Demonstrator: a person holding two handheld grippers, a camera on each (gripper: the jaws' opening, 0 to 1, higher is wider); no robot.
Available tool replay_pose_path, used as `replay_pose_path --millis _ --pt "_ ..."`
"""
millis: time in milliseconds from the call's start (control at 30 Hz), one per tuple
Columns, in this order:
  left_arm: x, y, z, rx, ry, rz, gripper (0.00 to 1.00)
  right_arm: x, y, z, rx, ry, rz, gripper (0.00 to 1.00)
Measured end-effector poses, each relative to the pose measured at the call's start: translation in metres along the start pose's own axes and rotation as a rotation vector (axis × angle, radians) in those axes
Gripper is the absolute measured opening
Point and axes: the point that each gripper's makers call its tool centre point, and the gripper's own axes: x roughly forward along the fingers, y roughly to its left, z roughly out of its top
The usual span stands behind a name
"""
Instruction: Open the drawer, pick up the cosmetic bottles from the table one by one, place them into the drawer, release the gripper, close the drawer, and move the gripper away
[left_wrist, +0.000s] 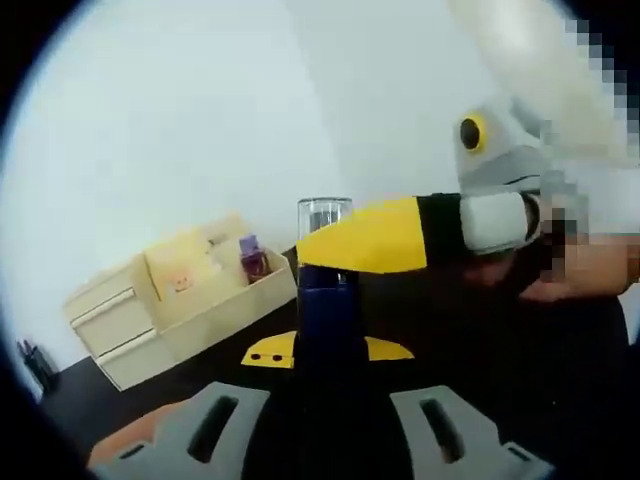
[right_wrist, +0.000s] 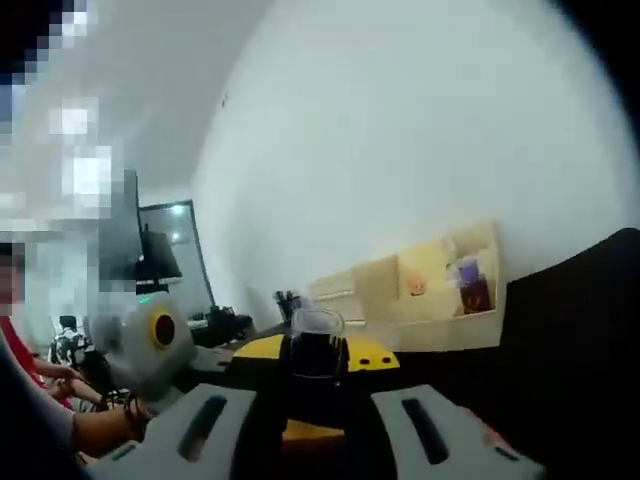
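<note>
In the left gripper view, the left tongs (left_wrist: 330, 425) at the bottom centre are clenched on a dark blue cosmetic bottle (left_wrist: 328, 320) with a clear cap, standing upright between them. The right tongs (left_wrist: 375, 238), yellow and black, cross just behind it from the right; whether they are released or clenched cannot be told. The cream drawer unit (left_wrist: 180, 300) sits on the black table (left_wrist: 150, 385) at lower left.

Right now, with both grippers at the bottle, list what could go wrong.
1. The right gripper crowds the bottle standing in front of the left gripper; a bump could tip this tall, narrow bottle.
2. The organizer's drawers look shut, so the bottle may have nowhere to go yet.
</note>
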Motion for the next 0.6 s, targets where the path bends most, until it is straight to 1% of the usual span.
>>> replay_pose_path --millis 100,267,433,533,600 --pt "0.002 -0.003 0.000 0.006 -0.012 -0.009 0.19 -0.001 0.000 0.000 0.017 0.006 -0.007 0.16" --pt "0.005 -0.005 -0.002 0.021 -0.011 -0.012 0.20 0.000 -0.005 -0.002 0.040 0.021 -0.019 0.15" --pt "0.002 -0.005 0.003 -0.029 -0.040 -0.028 0.23 0.000 -0.005 -0.009 0.058 0.051 -0.028 0.15" --pt "0.002 -0.005 0.003 -0.035 -0.037 -0.029 0.22 0.001 -0.003 -0.013 0.057 0.062 -0.025 0.15" --pt "0.002 -0.006 0.001 -0.033 -0.026 -0.031 0.20 0.002 -0.002 -0.015 0.052 0.067 -0.024 0.15"
